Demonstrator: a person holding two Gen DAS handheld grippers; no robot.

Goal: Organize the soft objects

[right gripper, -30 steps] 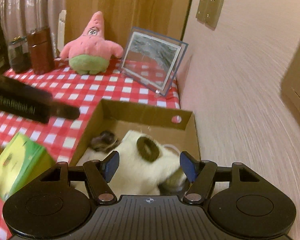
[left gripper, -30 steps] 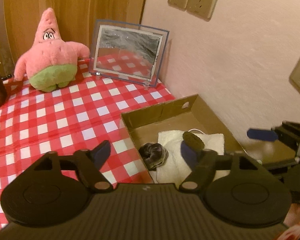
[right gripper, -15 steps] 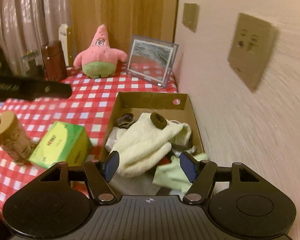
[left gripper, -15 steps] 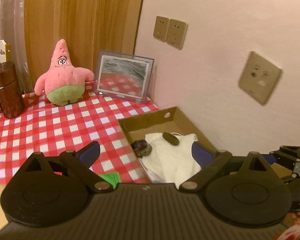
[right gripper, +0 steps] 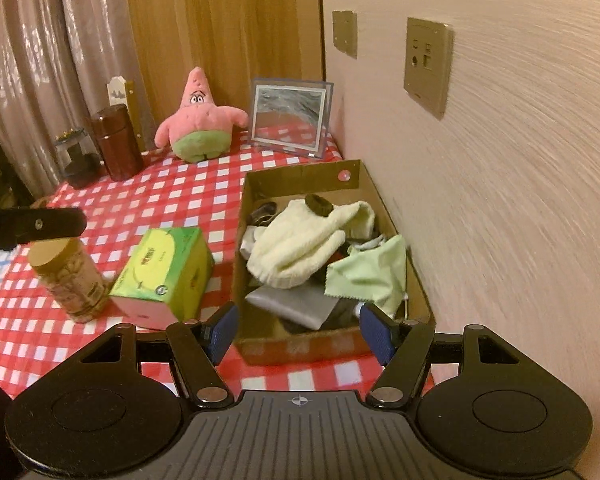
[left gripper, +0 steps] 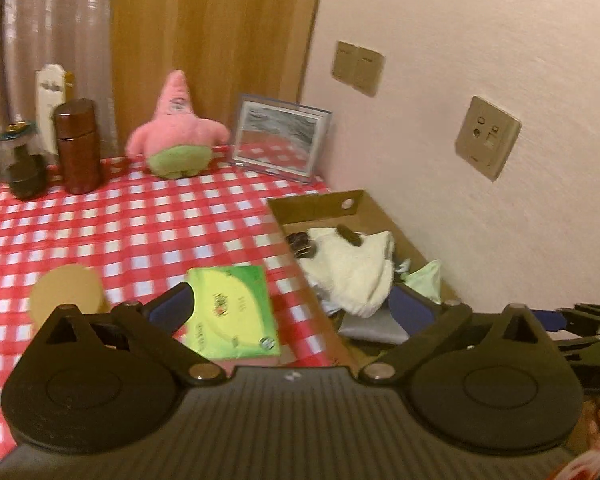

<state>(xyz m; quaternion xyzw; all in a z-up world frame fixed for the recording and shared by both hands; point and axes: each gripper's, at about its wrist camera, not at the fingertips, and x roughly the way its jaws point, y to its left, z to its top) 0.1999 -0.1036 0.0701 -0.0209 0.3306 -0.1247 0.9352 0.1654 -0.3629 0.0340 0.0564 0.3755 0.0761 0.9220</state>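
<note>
A cardboard box [right gripper: 256, 184] stands by the wall and holds a cream towel [right gripper: 300, 240], a pale green cloth [right gripper: 370, 276], a dark scrunchie [right gripper: 318, 205] and a grey item [right gripper: 292, 300]. The left wrist view shows the same box [left gripper: 312, 204] and towel [left gripper: 352, 268]. A pink starfish plush [right gripper: 198, 120] sits upright at the far end of the checked cloth. My right gripper [right gripper: 299, 330] hangs open before the box's near wall, holding nothing. My left gripper [left gripper: 292, 306] is opening wide, with nothing between its fingers.
A green tissue box [right gripper: 164, 272] and a tan-lidded jar [right gripper: 68, 276] stand left of the cardboard box. A brown canister [right gripper: 116, 142] and a framed picture [right gripper: 290, 116] flank the plush. The wall with its sockets runs close along the right.
Both grippers have drawn back and upward from the box. The left jaws have spread wider. The tissue box and jar have come into view.
</note>
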